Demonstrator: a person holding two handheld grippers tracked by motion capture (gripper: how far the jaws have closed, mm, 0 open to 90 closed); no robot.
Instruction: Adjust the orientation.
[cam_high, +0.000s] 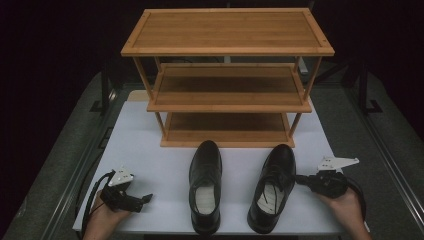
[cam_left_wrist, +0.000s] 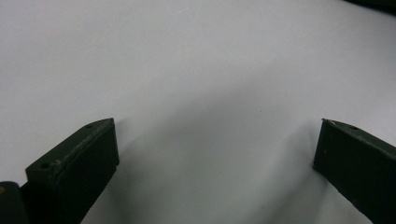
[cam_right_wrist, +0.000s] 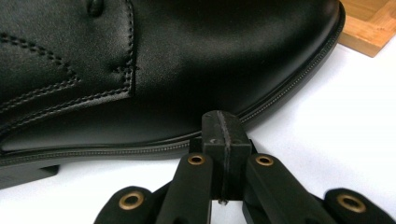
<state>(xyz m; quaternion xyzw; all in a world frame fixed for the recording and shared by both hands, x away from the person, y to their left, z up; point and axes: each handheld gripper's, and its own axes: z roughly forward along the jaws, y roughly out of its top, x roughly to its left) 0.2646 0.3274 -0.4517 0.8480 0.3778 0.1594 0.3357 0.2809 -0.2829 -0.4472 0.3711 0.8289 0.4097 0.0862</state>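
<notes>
Two black leather dress shoes stand side by side on the white table (cam_high: 150, 165), toes toward the shelf: the left shoe (cam_high: 205, 186) and the right shoe (cam_high: 273, 187). My right gripper (cam_high: 299, 179) is shut with nothing between its jaws, and its tip (cam_right_wrist: 222, 122) rests against the right shoe's (cam_right_wrist: 140, 65) outer side near the sole. My left gripper (cam_high: 147, 198) lies at the table's front left, well apart from the left shoe. Its jaws stand wide open over bare white table (cam_left_wrist: 201, 84), with one finger (cam_left_wrist: 79, 163) at each side of the left gripper view.
A three-tier bamboo shoe rack (cam_high: 227, 80) stands at the back of the table, its bottom shelf (cam_high: 227, 131) just beyond the shoe toes; a corner of the rack (cam_right_wrist: 371, 25) lies close to the right shoe's toe. Dark floor surrounds the table.
</notes>
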